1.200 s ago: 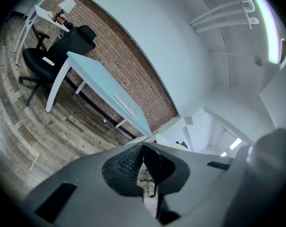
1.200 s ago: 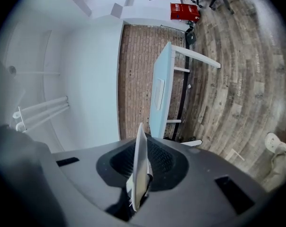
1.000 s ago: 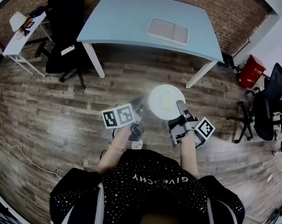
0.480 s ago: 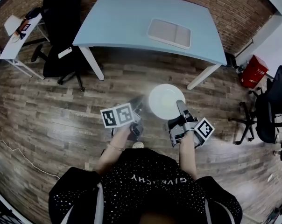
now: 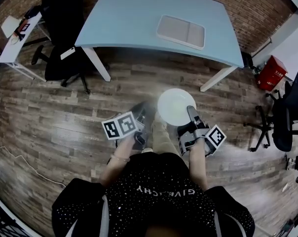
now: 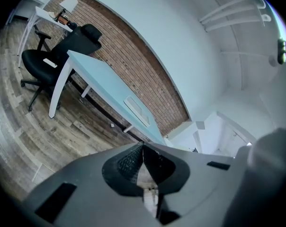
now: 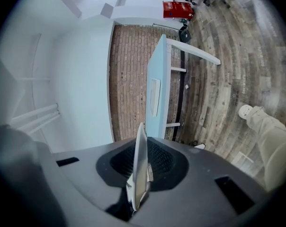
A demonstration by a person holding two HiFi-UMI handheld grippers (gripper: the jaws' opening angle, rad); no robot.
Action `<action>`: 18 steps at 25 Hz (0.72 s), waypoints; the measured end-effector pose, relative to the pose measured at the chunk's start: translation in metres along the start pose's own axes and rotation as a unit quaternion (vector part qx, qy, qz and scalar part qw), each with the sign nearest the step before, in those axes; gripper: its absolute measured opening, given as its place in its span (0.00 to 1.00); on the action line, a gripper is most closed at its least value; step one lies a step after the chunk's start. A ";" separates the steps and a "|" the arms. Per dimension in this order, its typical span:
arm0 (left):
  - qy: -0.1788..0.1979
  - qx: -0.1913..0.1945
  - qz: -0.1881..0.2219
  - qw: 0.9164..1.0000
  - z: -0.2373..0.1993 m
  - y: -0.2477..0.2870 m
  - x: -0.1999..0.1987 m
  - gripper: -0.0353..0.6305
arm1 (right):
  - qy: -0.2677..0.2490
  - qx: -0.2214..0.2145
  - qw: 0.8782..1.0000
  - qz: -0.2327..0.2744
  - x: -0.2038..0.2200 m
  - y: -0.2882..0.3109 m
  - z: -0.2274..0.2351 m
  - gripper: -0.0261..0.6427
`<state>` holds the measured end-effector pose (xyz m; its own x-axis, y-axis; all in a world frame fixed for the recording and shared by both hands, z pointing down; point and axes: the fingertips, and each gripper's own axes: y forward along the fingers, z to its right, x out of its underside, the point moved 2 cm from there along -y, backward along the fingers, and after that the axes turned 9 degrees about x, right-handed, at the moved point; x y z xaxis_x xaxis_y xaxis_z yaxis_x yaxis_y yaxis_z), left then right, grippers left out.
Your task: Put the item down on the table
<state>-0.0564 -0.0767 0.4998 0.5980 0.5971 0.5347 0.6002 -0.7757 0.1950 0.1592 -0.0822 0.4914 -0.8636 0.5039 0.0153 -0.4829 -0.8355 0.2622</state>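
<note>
White plate [image 5: 174, 106], round, was held above plank floor [image 5: 55, 122] at frame centre, well short of the table. Right gripper [image 5: 191, 113] was clamped on the plate's near rim; its own view showed the plate edge-on, pinched between its jaws. Left gripper [image 5: 140, 113] sat just left of the plate, apart from it, jaws pressed together with nothing between them. Beige trouser leg [image 5: 164, 138] showed between the two grippers.

Farther off, upper frame: pale blue table [image 5: 129, 19] on white legs, grey tray [image 5: 180, 31] lying on its right half. Black office chair [image 5: 65, 33] at upper left, beside the table. Brick wall [image 5: 247, 9] beyond.
</note>
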 end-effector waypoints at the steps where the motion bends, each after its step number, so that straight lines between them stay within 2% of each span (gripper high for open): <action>1: -0.002 -0.004 0.010 1.000 -0.007 0.003 -0.009 0.07 | -0.001 -0.001 1.000 -0.005 -0.002 0.011 -0.001 0.11; 6: 0.002 -0.009 0.040 0.999 -0.026 0.037 -0.055 0.07 | -0.009 -0.005 1.000 -0.022 -0.023 0.069 -0.018 0.11; 10: 0.023 -0.016 0.039 0.999 -0.033 0.076 -0.090 0.07 | -0.012 -0.005 1.000 -0.026 -0.049 0.117 -0.035 0.11; 18: 0.011 -0.016 0.040 0.999 -0.047 0.175 -0.160 0.07 | -0.019 0.003 0.999 -0.037 -0.118 0.218 -0.070 0.11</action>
<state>-0.0723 -0.3181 0.4871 0.6313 0.5287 0.5673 0.5339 -0.8269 0.1766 0.1457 -0.3387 0.4791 -0.8197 0.5719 0.0330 -0.5436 -0.7948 0.2699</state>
